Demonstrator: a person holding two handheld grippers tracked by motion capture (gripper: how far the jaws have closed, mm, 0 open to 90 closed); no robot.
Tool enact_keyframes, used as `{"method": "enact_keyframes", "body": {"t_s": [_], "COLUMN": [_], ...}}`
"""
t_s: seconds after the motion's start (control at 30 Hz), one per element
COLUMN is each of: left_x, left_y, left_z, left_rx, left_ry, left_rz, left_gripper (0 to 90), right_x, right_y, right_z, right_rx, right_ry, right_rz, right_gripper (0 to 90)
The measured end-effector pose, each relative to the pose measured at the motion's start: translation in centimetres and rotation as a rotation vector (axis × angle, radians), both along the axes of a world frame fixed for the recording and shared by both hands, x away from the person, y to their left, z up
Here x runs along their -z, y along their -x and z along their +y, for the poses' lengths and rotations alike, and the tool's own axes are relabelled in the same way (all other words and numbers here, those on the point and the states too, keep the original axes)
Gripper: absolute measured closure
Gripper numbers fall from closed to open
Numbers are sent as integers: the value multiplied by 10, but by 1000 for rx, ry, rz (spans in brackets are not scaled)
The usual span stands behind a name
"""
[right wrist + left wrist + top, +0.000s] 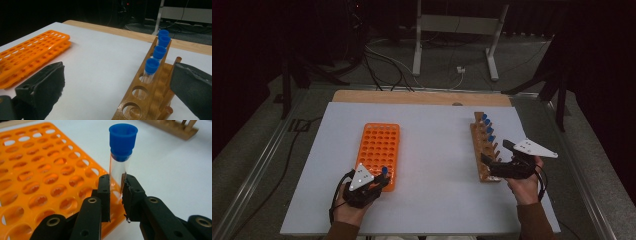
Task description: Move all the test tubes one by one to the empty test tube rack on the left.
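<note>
A clear plastic test tube with a blue screw cap is pinched between the pads of the left gripper, the grip being taken on the lower part of the glassy barrel while the cap stands free above. The tube's long axis is held close to upright, tilted only slightly. In the high view the left gripper is seen at the near right corner of the flat orange plastic tube rack with many round holes, which lies on the white worktop.

The relation on which the coming move appears to turn is the one between the tube's hidden lower end and the holes of the orange rack: the tube is placed directly over the rack's near edge, so the target lies straight below along the tube's own axis. Whether the tip has already entered a hole cannot be told, as it is covered by the jaws.

The right gripper is spread wide, nothing being held between its black padded jaws. It is set just beside the near end of the brown wooden test-tube rack, in which four more blue-capped tubes stand upright. The left hand is plainly the nearer one to the orange rack, the right being well apart from it.
</note>
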State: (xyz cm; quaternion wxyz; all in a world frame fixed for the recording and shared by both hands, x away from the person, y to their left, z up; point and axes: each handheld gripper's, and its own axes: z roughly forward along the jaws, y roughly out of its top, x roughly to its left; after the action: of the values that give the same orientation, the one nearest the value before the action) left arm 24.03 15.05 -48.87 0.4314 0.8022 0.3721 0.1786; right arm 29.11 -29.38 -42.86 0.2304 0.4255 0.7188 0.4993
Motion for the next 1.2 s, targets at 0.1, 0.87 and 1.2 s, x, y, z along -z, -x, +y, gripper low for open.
{"method": "enact_keyframes", "body": {"t_s": [0.1,0.87,1.2], "left_x": [1,-17,-28], "left_y": [0,-2,-1], "left_z": [-3,17,29], "left_rx": [0,45,-52], "left_ry": [-20,189,214], "left_rz": [2,-70,-158], "left_gripper": [785,365,160], "right_x": [1,7,7], "right_y": [0,-4,-4], "right_z": [1,2,3], "right_rx": [-3,-4,-4], "right_ry": [4,12,8], "right_rz": [0,19,17], "right_gripper": [0,0,0]}}
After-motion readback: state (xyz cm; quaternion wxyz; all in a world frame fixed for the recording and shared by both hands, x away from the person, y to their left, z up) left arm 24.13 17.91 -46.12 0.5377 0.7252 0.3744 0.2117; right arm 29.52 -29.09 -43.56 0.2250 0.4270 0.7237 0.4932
